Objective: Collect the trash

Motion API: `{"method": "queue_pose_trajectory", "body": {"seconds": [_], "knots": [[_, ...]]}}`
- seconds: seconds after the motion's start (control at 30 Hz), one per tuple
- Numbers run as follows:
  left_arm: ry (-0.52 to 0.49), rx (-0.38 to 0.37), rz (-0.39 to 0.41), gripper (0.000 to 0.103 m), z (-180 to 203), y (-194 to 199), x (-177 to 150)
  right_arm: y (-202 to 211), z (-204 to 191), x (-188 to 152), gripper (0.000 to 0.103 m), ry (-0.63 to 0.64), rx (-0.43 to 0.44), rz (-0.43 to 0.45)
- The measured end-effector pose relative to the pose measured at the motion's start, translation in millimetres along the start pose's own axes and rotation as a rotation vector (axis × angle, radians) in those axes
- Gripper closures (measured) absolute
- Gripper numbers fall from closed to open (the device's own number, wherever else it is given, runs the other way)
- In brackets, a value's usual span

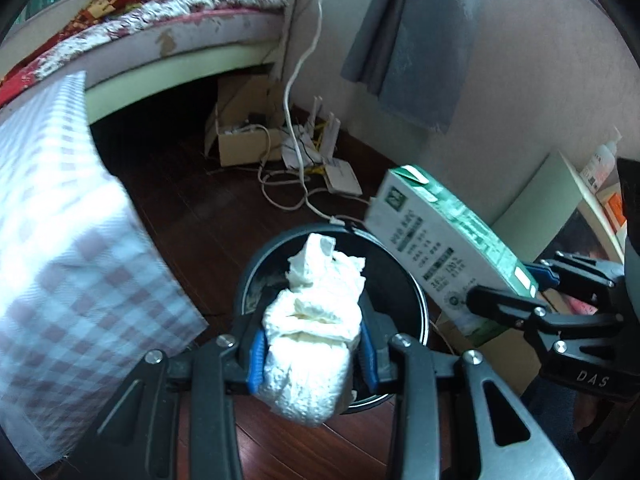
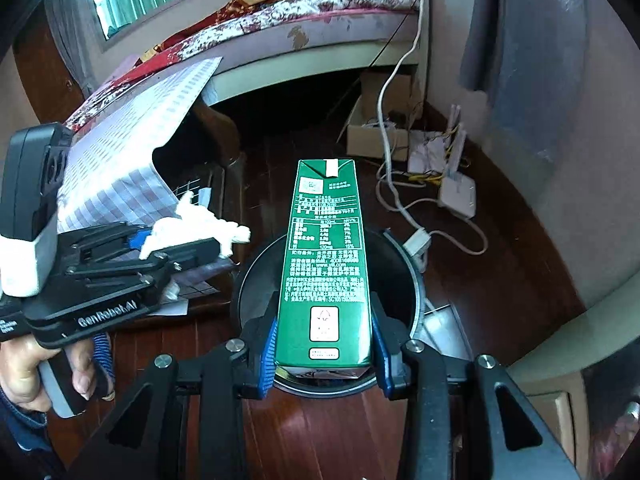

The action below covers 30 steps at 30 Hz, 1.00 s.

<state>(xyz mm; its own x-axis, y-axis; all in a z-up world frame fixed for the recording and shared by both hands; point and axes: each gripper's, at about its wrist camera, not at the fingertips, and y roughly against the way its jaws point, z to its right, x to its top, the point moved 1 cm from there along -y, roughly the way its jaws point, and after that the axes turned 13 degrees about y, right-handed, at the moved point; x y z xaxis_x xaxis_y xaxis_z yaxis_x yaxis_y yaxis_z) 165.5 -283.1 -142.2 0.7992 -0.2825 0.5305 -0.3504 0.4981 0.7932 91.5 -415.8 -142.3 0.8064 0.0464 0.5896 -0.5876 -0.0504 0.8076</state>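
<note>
**Two grippers hold trash above the bin**

The left gripper [image 1: 312, 354] is clenched on a crumpled wad of white tissue [image 1: 316, 316], its blue pads [image 1: 256, 364] pressing the wad from both sides. The wad hangs over the open mouth of a round black trash bin [image 1: 416, 304] standing on the dark wooden floor [image 1: 168, 168]. At three o'clock from the wad, the right gripper [image 2: 324, 350] grasps the lower end of a green drink carton [image 2: 326, 252], which slants out over the same bin's rim. In the right wrist view, a hand [image 2: 28, 372] grips the left tool's handle at eight o'clock. A checked cloth [image 1: 60, 240] hangs at nine o'clock of the bin; a bed [image 1: 180, 20] and a tangle of white cables [image 1: 296, 152] lie toward twelve.
</note>
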Motion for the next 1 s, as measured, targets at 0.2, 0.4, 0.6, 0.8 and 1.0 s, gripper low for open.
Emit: {"method": "queue_pose_trajectory", "body": {"seconds": [0.2,0.4,0.6,0.8,1.0], "knots": [[0.061,-0.012,-0.064,0.003,-9,-25,-9,-33,27,-8,0.010,-0.087,0.024,-0.060],[0.170,0.081,0.000,0.003,-44,-7,-32,-25,41,-26,0.002,-0.170,-0.014,-0.050],[0.186,0.241,0.146,0.001,-59,31,-39,-21,19,-22,0.002,-0.077,-0.153,-0.046],[0.158,0.308,0.199,0.001,-60,54,-43,-16,-8,-13,0.002,-0.004,-0.170,-0.034],[0.159,0.322,0.223,0.001,-60,71,-45,-3,-30,-5,0.002,0.007,-0.148,0.003]]}}
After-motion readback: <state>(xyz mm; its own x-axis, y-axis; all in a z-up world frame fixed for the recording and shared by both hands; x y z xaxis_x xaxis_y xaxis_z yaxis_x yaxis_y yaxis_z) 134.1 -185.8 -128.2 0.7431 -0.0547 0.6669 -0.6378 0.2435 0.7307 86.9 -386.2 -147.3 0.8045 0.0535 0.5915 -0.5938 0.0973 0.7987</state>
